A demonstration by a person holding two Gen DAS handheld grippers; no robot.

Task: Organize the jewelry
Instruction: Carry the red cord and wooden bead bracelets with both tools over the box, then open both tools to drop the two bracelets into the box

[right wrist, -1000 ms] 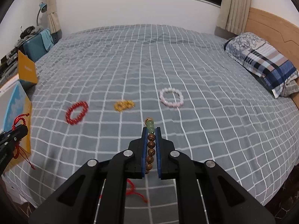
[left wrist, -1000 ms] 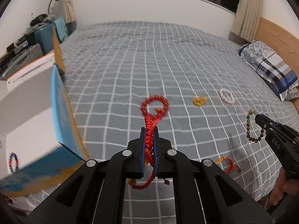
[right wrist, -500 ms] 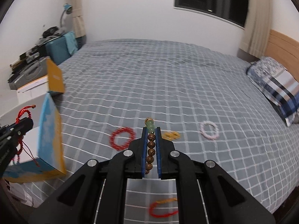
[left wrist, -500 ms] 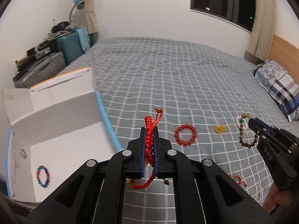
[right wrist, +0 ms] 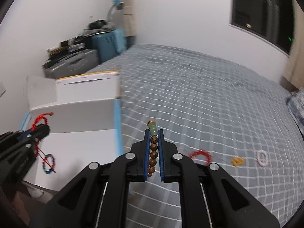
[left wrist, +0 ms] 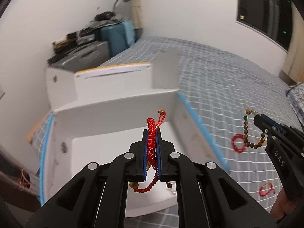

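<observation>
Both claws loaded over the bed

Left claw (left wrist: 152, 133) clamps a red braided bracelet (left wrist: 152, 140) above the white box (left wrist: 117, 110); right claw (right wrist: 153, 134) grips a wooden bead bracelet (right wrist: 153, 152) beside it.

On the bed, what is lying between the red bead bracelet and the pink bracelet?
A small yellow bracelet lies between the red bead bracelet and the pink bracelet, in the right wrist view.

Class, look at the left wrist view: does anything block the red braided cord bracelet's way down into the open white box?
Nothing visible does. The left tongs hold the red braided cord bracelet over the open white cardboard box, whose flaps stand back.
</observation>
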